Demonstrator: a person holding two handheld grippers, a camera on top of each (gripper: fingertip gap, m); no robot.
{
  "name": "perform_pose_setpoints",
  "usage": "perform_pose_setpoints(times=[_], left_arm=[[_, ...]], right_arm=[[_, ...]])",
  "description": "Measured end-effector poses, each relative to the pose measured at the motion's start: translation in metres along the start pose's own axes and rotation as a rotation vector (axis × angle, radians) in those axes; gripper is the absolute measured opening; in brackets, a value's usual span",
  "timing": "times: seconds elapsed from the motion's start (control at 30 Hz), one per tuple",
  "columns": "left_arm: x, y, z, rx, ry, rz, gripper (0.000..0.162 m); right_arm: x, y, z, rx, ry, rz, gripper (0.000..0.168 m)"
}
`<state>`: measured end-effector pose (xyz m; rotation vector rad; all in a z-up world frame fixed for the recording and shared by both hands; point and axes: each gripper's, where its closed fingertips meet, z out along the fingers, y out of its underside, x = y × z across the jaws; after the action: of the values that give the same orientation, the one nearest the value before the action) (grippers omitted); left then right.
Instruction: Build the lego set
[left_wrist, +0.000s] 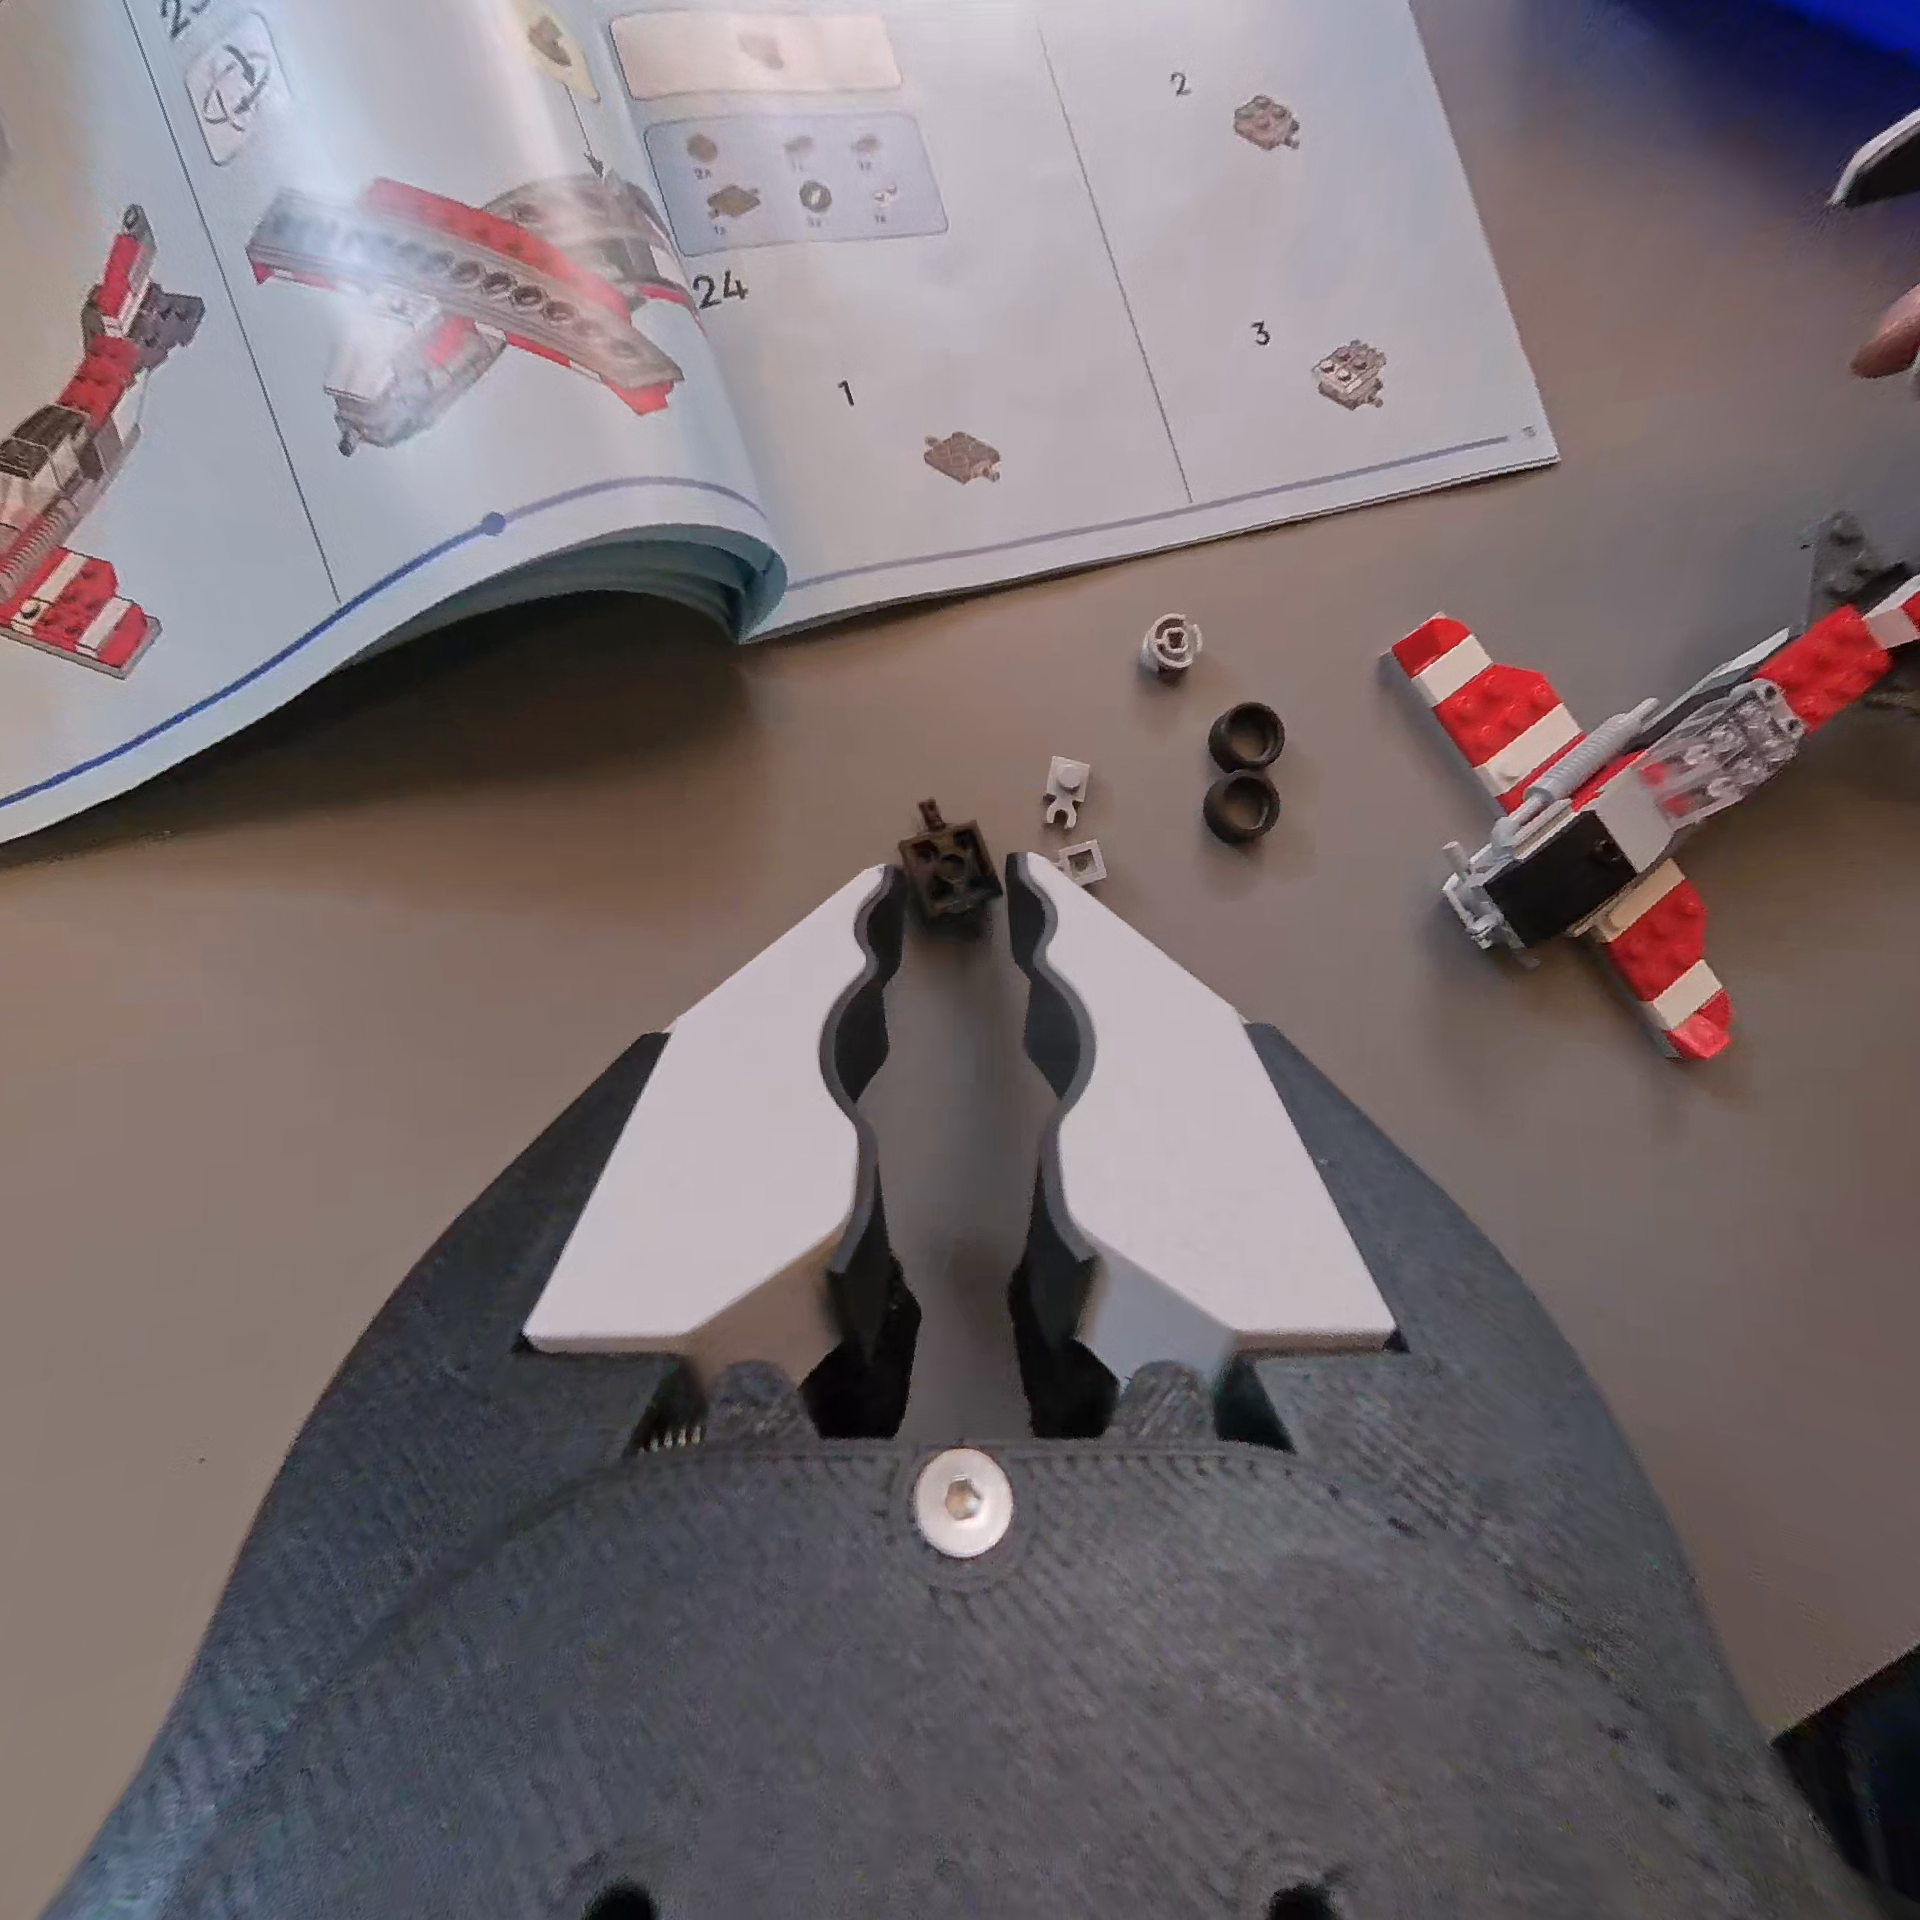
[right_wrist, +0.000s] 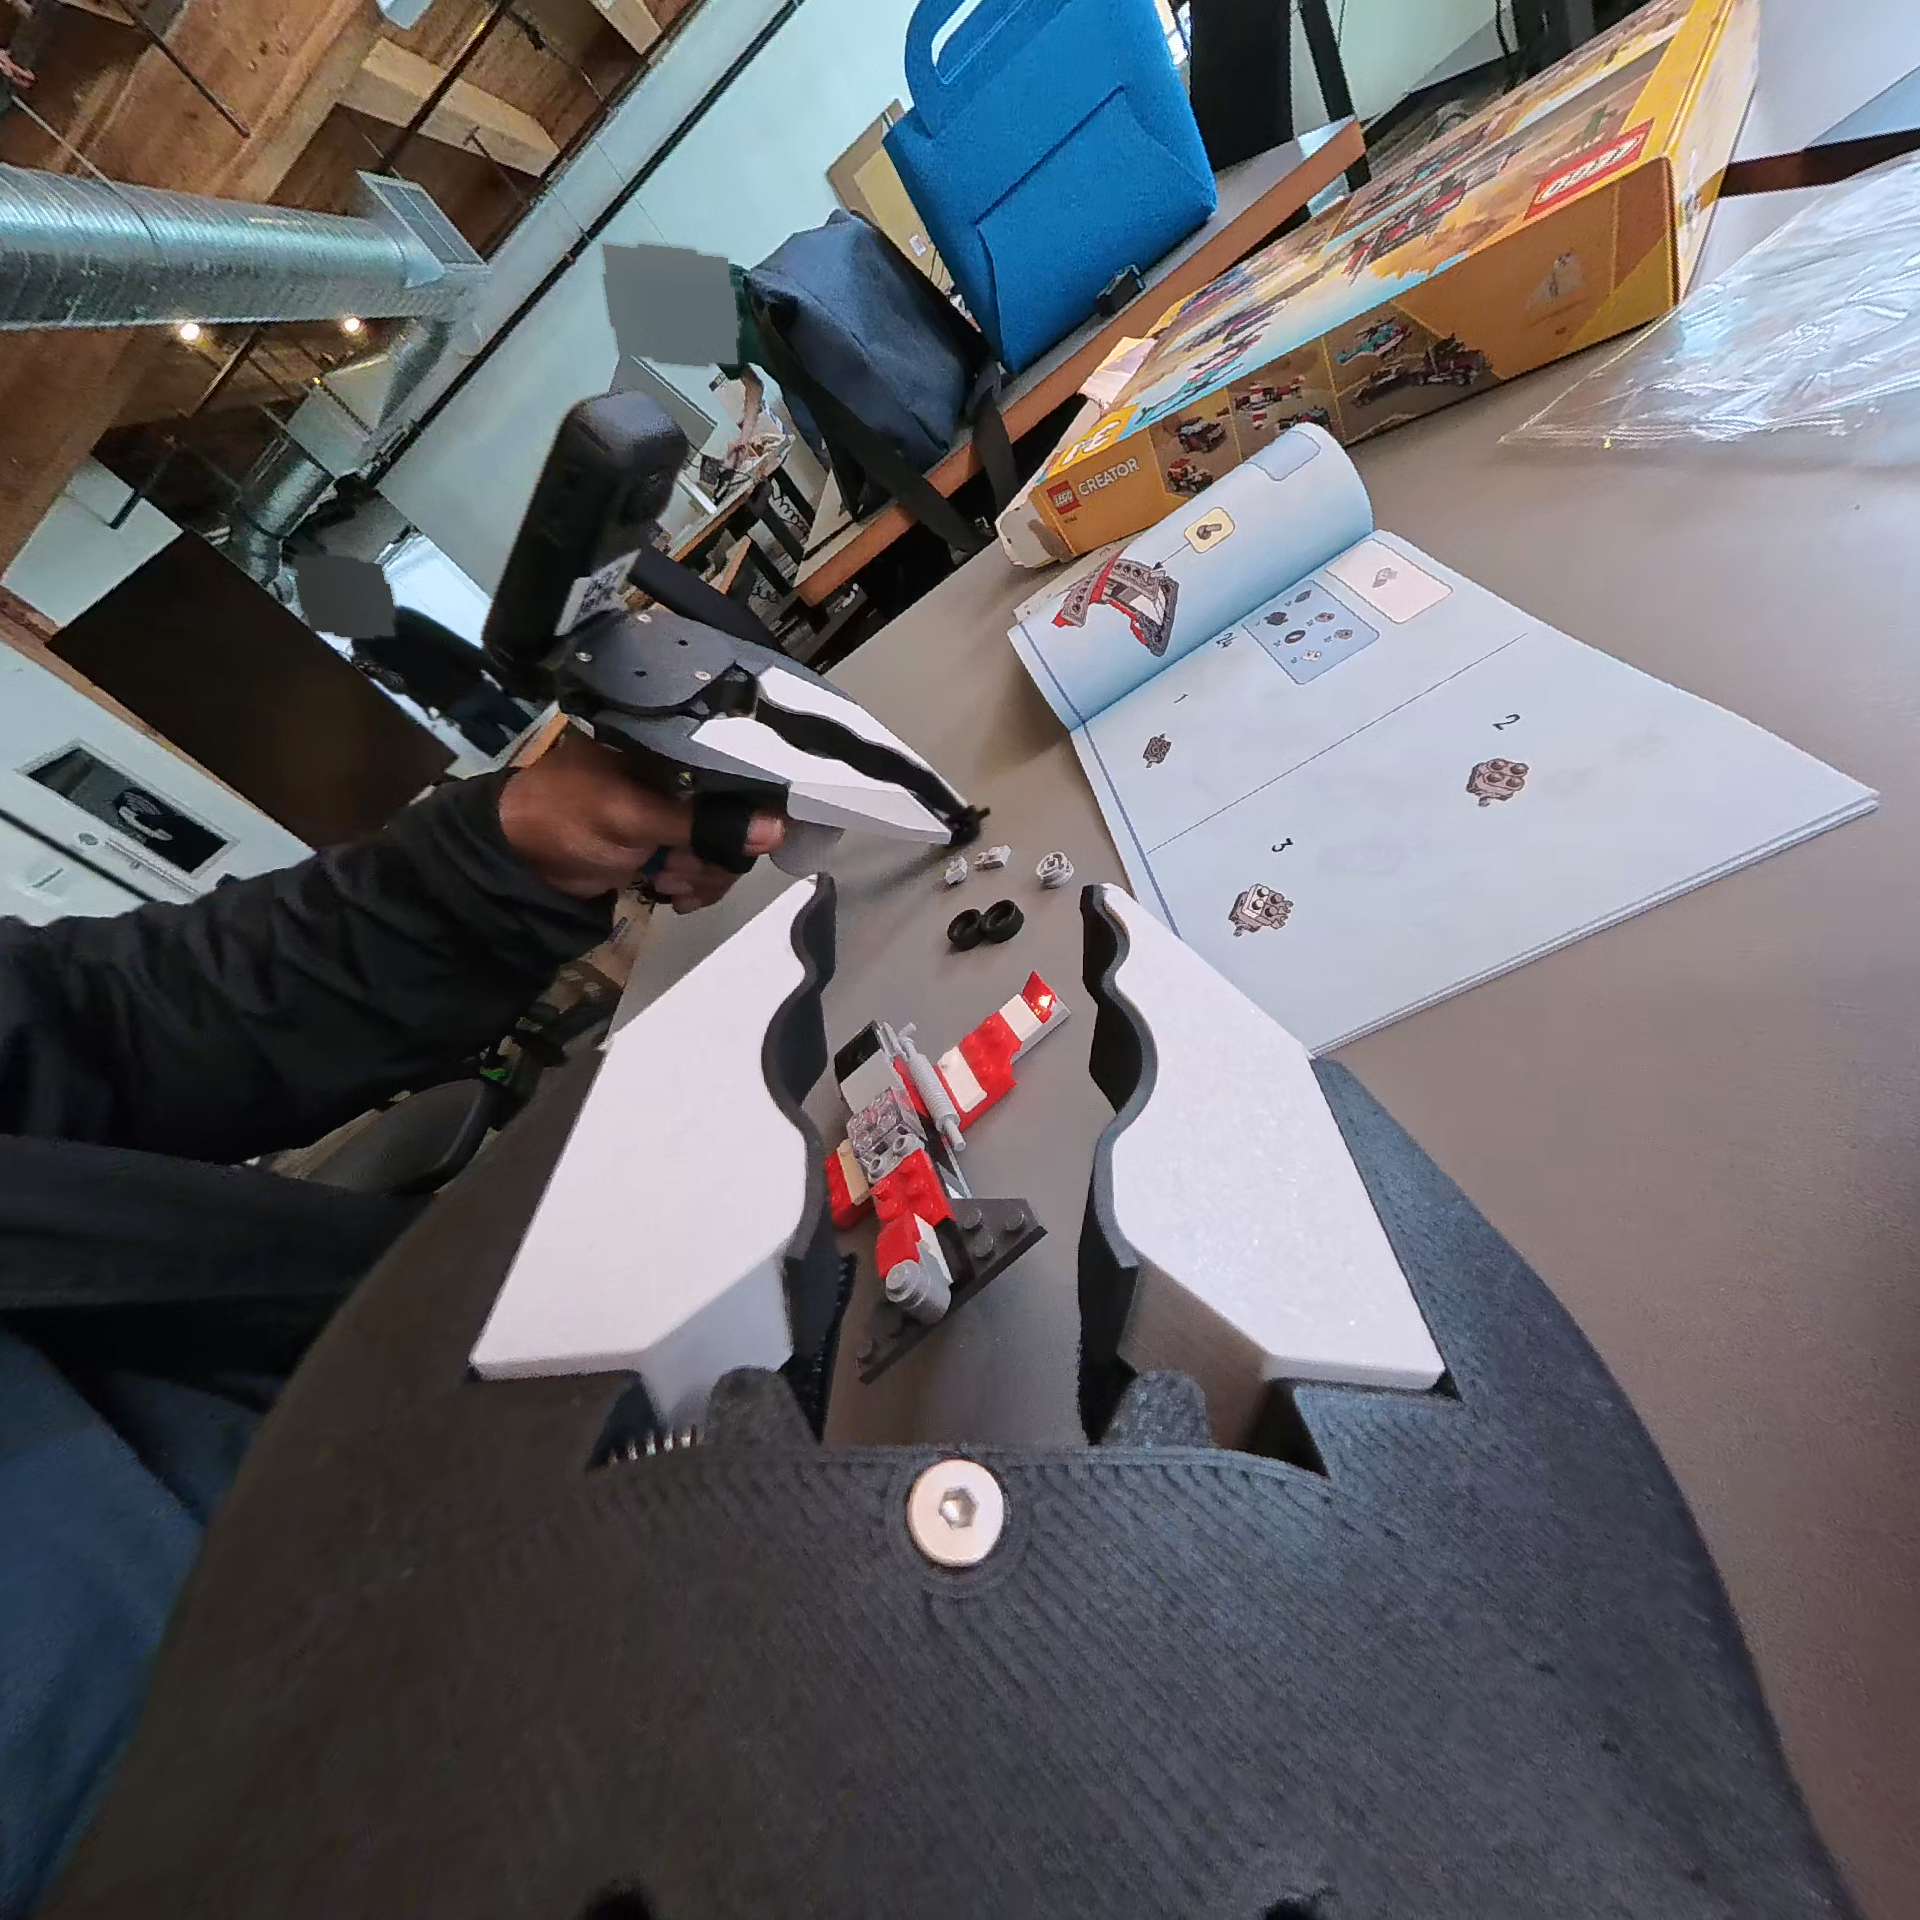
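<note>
My left gripper (left_wrist: 953, 868) is low over the table, its tips closed against the two sides of a small dark brown piece with a pin (left_wrist: 951, 883). It also shows in the right wrist view (right_wrist: 961, 826), held by a hand. My right gripper (right_wrist: 956, 891) is open and empty, above the red and white plane model (right_wrist: 935, 1132), which lies on the table between its fingers. The plane (left_wrist: 1600, 831) is to the right of my left gripper. Two black tyres (left_wrist: 1244, 774), a grey round piece (left_wrist: 1171, 644), a light grey clip plate (left_wrist: 1065, 790) and a tiny grey square (left_wrist: 1086, 860) lie loose nearby.
The open instruction booklet (left_wrist: 935, 312) lies beyond the loose pieces. The yellow set box (right_wrist: 1455, 312) and a clear plastic sheet (right_wrist: 1766, 312) are at the far side of the grey table. A dark sleeve (right_wrist: 260, 987) reaches in from the left.
</note>
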<state>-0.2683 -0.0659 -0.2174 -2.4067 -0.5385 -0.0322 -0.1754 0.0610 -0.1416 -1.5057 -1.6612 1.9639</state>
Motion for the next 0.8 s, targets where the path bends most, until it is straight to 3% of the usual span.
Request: perform_pose_setpoints(times=[0.03,0.2,0.47,0.67,0.8], left_arm=[[0.000,0.000,0.000,0.011,0.014,-0.008,0.025],[-0.001,-0.020,-0.014,0.168,0.068,-0.055,0.034],[-0.002,-0.100,-0.060,0.688,0.124,-0.014,0.040],[0.017,-0.163,-0.073,0.917,0.308,0.040,0.043],[0.028,-0.216,-0.079,1.052,0.341,0.136,0.043]], right_arm=[[0.000,0.000,0.000,-0.001,0.000,0.001,0.047],[0.000,0.000,0.000,0.003,0.000,0.004,0.047],[0.000,-0.001,-0.001,0.008,0.004,-0.004,0.047],[0.002,-0.003,-0.002,0.024,0.016,-0.003,0.047],[0.006,-0.007,-0.004,0.057,0.041,0.008,0.047]])
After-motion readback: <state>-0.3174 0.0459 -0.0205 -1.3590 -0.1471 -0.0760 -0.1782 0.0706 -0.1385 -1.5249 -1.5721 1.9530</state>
